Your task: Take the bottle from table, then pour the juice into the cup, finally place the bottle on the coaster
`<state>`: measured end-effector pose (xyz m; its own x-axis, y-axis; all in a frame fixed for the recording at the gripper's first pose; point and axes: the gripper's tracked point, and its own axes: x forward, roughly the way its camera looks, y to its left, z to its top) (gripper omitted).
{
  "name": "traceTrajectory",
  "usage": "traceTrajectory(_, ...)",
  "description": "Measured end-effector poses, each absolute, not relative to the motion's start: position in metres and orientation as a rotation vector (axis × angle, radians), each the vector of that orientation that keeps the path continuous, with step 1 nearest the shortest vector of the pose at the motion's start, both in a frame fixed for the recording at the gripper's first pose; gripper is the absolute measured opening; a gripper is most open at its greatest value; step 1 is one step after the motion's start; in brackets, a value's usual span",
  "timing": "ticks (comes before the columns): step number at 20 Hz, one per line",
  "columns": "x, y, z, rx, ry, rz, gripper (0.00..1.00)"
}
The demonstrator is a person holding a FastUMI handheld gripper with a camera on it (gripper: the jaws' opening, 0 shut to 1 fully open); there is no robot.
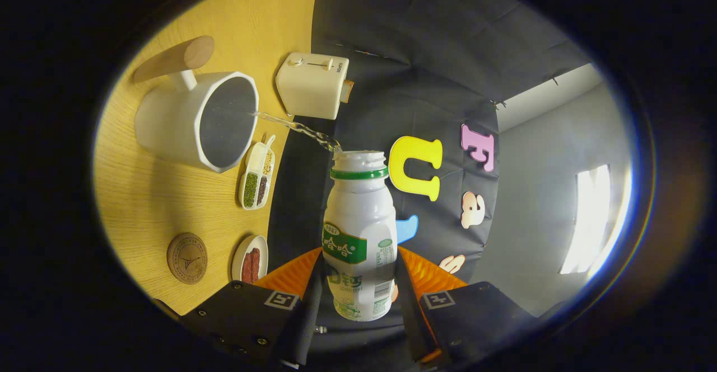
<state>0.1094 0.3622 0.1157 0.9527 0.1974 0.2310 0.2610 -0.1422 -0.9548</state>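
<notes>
My gripper (358, 279) is shut on a white bottle (359, 221) with a green neck ring and green label, both fingers pressing its lower body. The whole view is rolled sideways, so the bottle is tipped over. Its open mouth points toward the white cup (193, 120) with a wooden handle. A thin clear stream (294, 127) runs from the bottle's mouth to the cup's opening. The round brown coaster (187, 257) lies on the wooden table (140, 193), beside my fingers and well away from the cup.
A cream toaster (312, 84) stands at the table's back edge beyond the cup. A small divided dish of beans (257, 177) lies by the cup, and a small plate with red strips (250, 260) lies next to the coaster.
</notes>
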Motion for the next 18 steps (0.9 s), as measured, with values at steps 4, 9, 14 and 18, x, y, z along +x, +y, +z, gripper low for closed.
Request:
traceTrajectory(4,0.1096,0.3619,0.1159,-1.732,-0.346,-0.056,0.66)
traceTrajectory(9,0.1104,0.3623,0.1166,-1.745,-0.351,-0.057,0.66)
traceTrajectory(14,0.1098,0.3623,0.1163,-1.764,-0.354,-0.057,0.66)
traceTrajectory(18,0.1098,0.3625,0.1167,-1.775,-0.354,-0.057,0.66)
